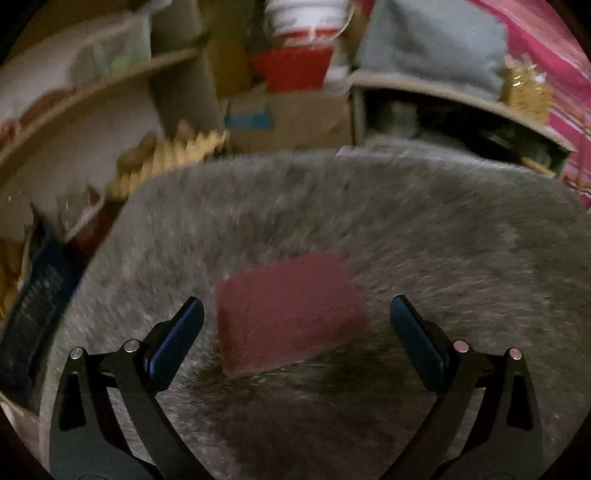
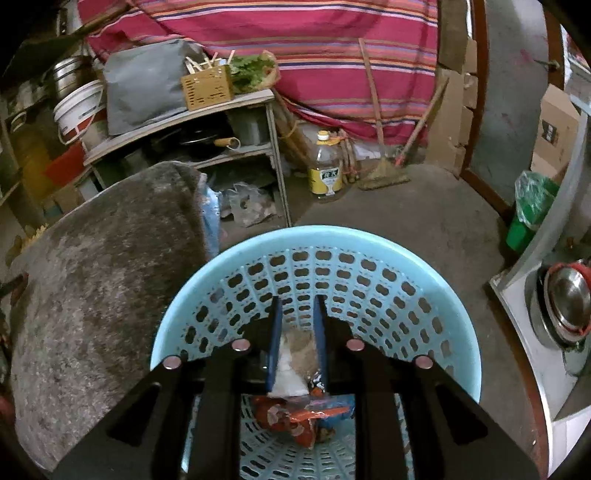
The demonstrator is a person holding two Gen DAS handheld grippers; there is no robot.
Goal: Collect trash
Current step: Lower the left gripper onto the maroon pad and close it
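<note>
A dark red rectangular scouring pad [image 1: 288, 314] lies on a grey felt-covered surface [image 1: 406, 221]. My left gripper [image 1: 295, 301] hovers over it, open wide, one finger on each side of the pad and neither touching it. In the right wrist view my right gripper [image 2: 298, 306] hangs inside a light blue perforated basket [image 2: 369, 243]. Its pads stand close together on a white and brownish wad of trash [image 2: 291, 362]. An orange and blue crumpled wrapper [image 2: 303, 417] lies on the basket floor below. The grey felt surface [image 2: 92, 277] is just left of the basket.
Cardboard boxes [image 1: 288, 118] and a red and white bucket [image 1: 303, 22] crowd behind the felt surface. A metal shelf [image 2: 184, 122], a yellow-labelled oil bottle [image 2: 327, 166], a broom [image 2: 384, 173], a green bin [image 2: 528, 214] and a steel bowl [image 2: 565, 295] ring the concrete floor.
</note>
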